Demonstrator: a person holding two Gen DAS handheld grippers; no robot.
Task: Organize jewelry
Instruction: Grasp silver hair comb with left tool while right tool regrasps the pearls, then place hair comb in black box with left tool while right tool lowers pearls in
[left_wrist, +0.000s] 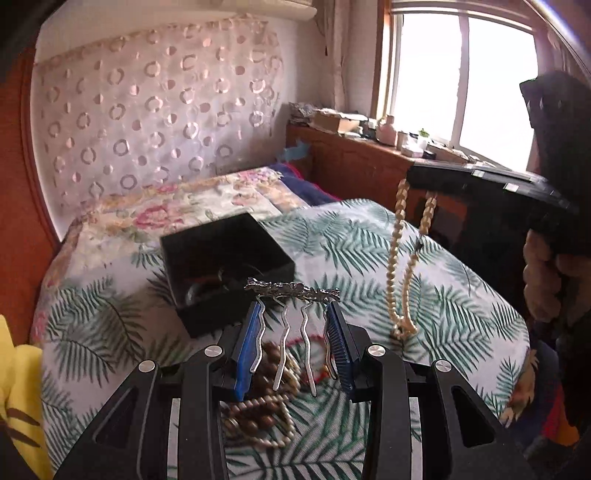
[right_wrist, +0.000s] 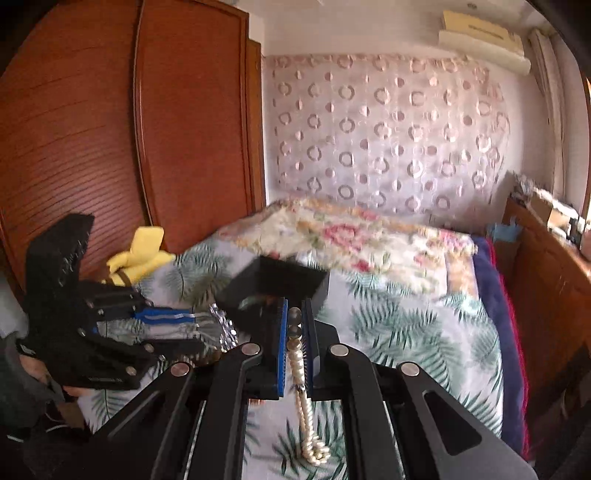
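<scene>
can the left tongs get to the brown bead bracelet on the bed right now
Probably not yet. The left tongs are already shut on the silver hair comb, so they cannot grip anything more. The brown bead bracelet lies uncovered on the leaf-print bedspread just below them, so the path itself looks free.

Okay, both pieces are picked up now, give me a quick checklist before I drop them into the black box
1. Left hand-held gripper grips the silver hair comb by its outer prongs: ok.
2. Right hand-held gripper is shut on the pearl necklace: ok.
3. Necklace hangs free, clear of the leaf-print bedspread: ok.
4. Black box is open on top: ok.
5. Room left inside the box: cannot tell; dark items already lie in it.
6. All jewelry collected: not ok; brown beads lie on the bedspread below the left gripper.
</scene>
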